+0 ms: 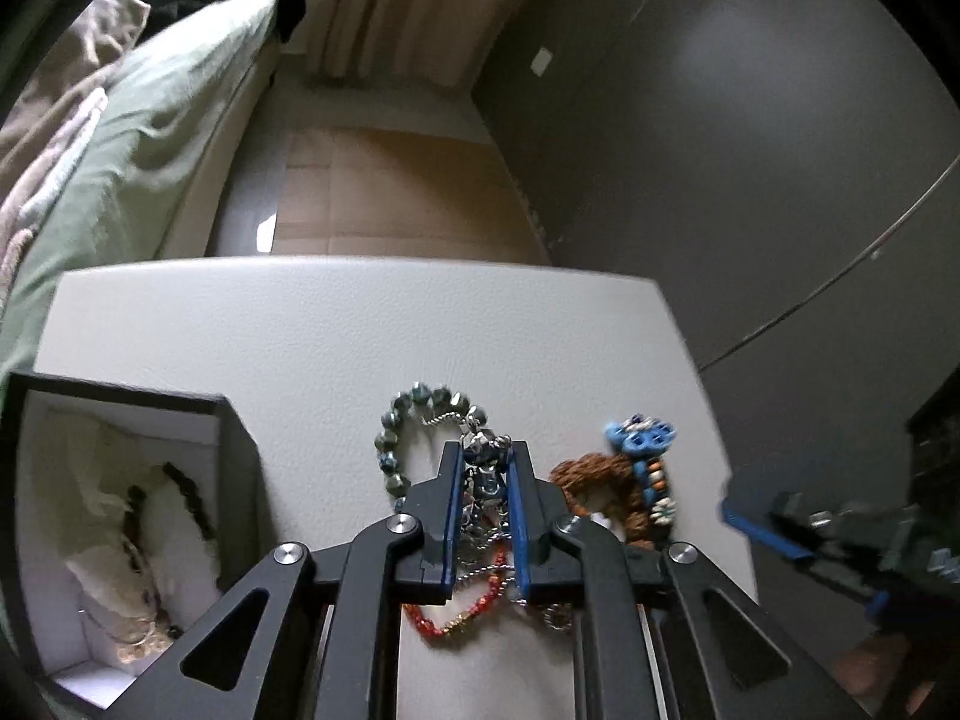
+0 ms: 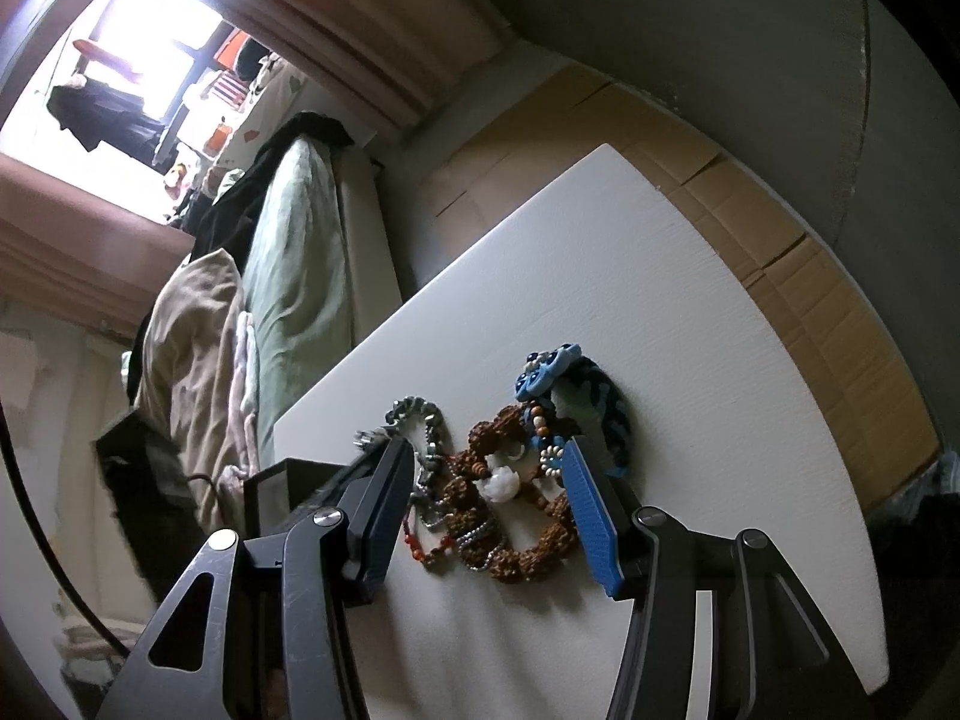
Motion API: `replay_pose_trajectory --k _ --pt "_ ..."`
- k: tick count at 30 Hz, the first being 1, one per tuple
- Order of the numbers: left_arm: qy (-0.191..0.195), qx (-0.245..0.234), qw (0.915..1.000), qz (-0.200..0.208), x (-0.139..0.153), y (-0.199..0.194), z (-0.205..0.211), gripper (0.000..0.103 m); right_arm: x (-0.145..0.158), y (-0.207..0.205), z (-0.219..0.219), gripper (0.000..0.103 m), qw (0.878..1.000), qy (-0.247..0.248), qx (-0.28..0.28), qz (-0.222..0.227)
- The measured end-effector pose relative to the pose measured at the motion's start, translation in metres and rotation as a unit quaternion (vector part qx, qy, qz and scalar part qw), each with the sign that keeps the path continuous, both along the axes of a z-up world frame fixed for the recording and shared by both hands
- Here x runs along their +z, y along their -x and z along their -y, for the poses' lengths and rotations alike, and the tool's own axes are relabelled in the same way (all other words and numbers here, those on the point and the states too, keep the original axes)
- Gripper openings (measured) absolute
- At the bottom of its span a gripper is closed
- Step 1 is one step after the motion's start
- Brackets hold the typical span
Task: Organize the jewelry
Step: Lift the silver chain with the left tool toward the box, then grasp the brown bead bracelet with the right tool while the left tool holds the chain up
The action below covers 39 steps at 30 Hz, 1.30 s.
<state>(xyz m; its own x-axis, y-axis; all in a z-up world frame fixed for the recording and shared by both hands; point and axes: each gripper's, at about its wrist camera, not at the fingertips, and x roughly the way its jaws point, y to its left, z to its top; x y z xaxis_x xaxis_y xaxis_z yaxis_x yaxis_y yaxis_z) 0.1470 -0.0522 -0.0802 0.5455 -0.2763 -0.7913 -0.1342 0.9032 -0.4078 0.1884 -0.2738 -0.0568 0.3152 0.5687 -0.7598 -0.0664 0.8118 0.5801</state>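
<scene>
The left gripper [image 1: 486, 480] has its blue pads drawn close on a tangle of silver chain [image 1: 487, 483]; the links fill the narrow gap from tip to base, and the chain looks pinched between them. Below the pads a red bead strand [image 1: 459, 615] loops out on the white table [image 1: 336, 324]. Just left of the fingers a grey bead bracelet [image 1: 399, 438] curves on the table, joined to the chain at its top. To the right lie a brown bead bracelet [image 1: 606, 489] and, touching it on the far side, a blue ornament [image 1: 639, 438]. At the left edge an open black box [image 1: 231, 438] holds pale cloth with dark beads on it. The right gripper [image 2: 489, 468] hangs over the same pile with its jaws about half open, holding nothing; the brown bracelet [image 2: 522, 546], a white flower bead [image 2: 503, 483] and the chains lie on the table between and beyond its fingers. Its right pad stands just beside a blue woven band [image 2: 606, 414], whether touching cannot be told. Past the table are a cardboard-covered floor [image 2: 798, 294], a bed with green bedding [image 2: 294, 264], curtains [image 1: 396, 6] and a grey wall [image 1: 720, 120].
</scene>
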Motion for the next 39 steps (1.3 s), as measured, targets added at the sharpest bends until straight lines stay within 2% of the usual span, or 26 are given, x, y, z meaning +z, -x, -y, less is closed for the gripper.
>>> replay_pose_trajectory --k 7,12,15,20,27,30,39 --pt "0.024 0.022 0.9989 0.035 0.029 0.019 -0.019 0.014 -0.008 0.004 -0.019 0.051 0.999 0.007 0.037 -0.01" --pt "0.028 0.024 0.9971 0.066 0.053 0.037 -0.029 0.014 -0.02 0.005 -0.035 0.041 0.998 0.011 0.052 -0.021" --pt "0.031 0.029 0.9958 0.081 0.065 0.048 -0.037 0.014 -0.026 0.005 -0.043 0.04 0.998 0.014 0.055 -0.025" --pt "0.037 0.036 0.994 0.096 0.076 0.062 -0.048 0.014 -0.037 0.002 -0.055 0.039 0.998 0.032 0.048 -0.026" --pt "0.051 0.048 0.9905 0.118 0.091 0.08 -0.067 0.014 -0.034 0.004 -0.066 0.038 0.998 0.047 0.046 -0.011" --pt "0.055 0.053 0.9889 0.127 0.097 0.087 -0.074 0.014 -0.036 0.006 -0.072 0.038 0.998 0.04 0.052 -0.02" --pt "0.066 0.071 0.984 0.15 0.111 0.101 -0.094 0.014 -0.041 0.012 -0.096 0.038 0.992 0.116 0.059 -0.003"
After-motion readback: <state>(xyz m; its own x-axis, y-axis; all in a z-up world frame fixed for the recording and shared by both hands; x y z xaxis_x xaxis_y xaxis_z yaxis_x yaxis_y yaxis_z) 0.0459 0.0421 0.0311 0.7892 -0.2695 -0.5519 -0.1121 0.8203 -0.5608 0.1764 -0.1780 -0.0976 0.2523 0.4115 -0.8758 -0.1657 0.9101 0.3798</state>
